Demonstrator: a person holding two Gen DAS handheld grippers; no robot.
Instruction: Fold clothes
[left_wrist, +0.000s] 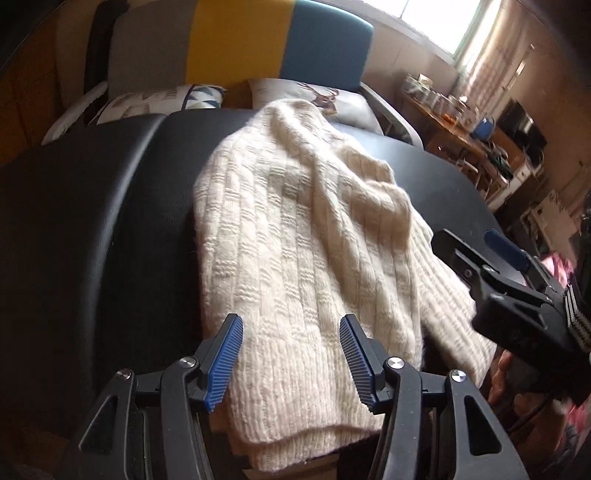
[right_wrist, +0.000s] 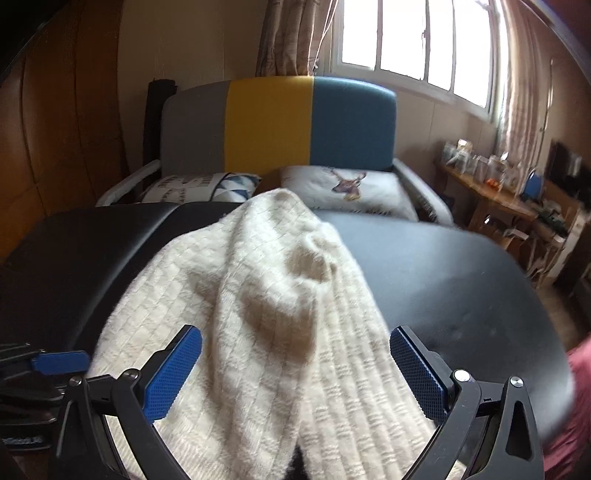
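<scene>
Straddling a cream knit sweater (left_wrist: 295, 229) on a black desk (left_wrist: 92, 221), both tongs gape wide.

Left tongs (left_wrist: 291, 362) sit at the hem, at 6 o'clock of the garment, gripping nothing, likely placed to take that edge. Right tongs (right_wrist: 295, 373), at about 4 o'clock, bracket a rumpled fold, also empty. Ribbed and fluffy, the sweater lies heaped, partly doubled lengthwise, running toward a sofa (right_wrist: 277, 122) at 12 o'clock.

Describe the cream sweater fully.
The cream sweater is a chunky knit with a basket-weave pattern and a ribbed hem nearest the cameras. It lies rumpled and partly folded on the black table, bunched into a hump at mid-length. Both the left gripper and right gripper hover open over it.
</scene>
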